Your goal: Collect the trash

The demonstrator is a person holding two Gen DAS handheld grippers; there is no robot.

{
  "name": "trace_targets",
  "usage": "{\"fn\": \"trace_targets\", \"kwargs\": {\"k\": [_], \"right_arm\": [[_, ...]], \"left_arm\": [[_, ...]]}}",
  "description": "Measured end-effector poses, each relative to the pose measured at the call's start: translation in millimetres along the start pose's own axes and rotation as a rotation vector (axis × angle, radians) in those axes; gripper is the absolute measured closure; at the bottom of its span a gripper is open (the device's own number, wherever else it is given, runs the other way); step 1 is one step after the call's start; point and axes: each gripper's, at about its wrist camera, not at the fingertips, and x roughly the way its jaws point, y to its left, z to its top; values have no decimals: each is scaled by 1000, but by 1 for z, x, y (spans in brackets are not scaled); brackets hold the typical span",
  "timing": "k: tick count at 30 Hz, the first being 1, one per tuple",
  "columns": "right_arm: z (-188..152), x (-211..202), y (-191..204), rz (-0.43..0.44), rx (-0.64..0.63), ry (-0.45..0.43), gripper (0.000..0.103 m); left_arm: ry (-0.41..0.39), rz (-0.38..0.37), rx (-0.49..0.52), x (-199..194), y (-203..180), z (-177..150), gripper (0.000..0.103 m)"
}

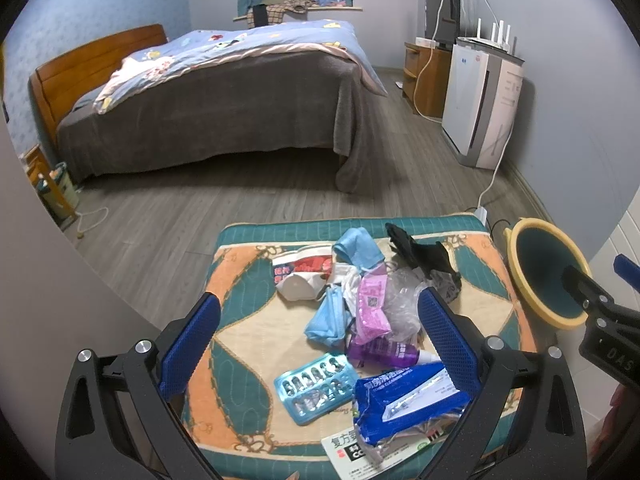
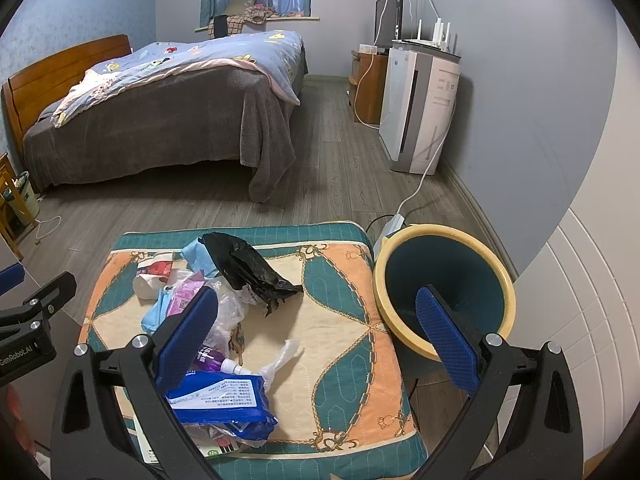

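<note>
**Trash heaped on cushion, bin empty-looking, neither hand-held gripper loaded**

Left wrist view: We find the left hand-held gripper (image 1: 318, 344) with its fingers spread wide and nothing between them, poised over the trash pile (image 1: 360, 312) on a patterned cushion (image 1: 240, 264). The pile holds blue masks (image 1: 326, 320), a pink packet (image 1: 372, 308), a purple bottle (image 1: 384, 350), a blister pack (image 1: 316, 388), a blue wipes pack (image 1: 404, 398), a black bag (image 1: 420, 254) and clear plastic. The bin (image 1: 546, 272) stands just beside the cushion on its right. In our judgement the blister pack is the soundest first pick here: it lies apart from the tangle, though flat, so one finger must get under an edge.

Right wrist view: The right hand-held gripper (image 2: 316, 336) is likewise spread and empty, one finger over the pile, the other over the bin (image 2: 444, 284). A white wrapper (image 2: 280, 360) lies alone on bare cushion (image 2: 344, 320); we judge it the easy pick for this side, with a short carry.

Obstructions: the items overlap, so a careless grasp may drag neighbours off the cushion. A bed (image 2: 160, 112), an air purifier (image 2: 420, 108) and a floor cable stand well apart and do not interfere.
</note>
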Motion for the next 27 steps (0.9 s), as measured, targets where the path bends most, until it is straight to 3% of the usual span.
{"fn": "trace_targets", "kwargs": {"k": [27], "right_arm": [[-2, 2, -5, -7, -2, 6, 6]], "left_arm": [[1, 1, 2, 0, -1, 0, 5]]}}
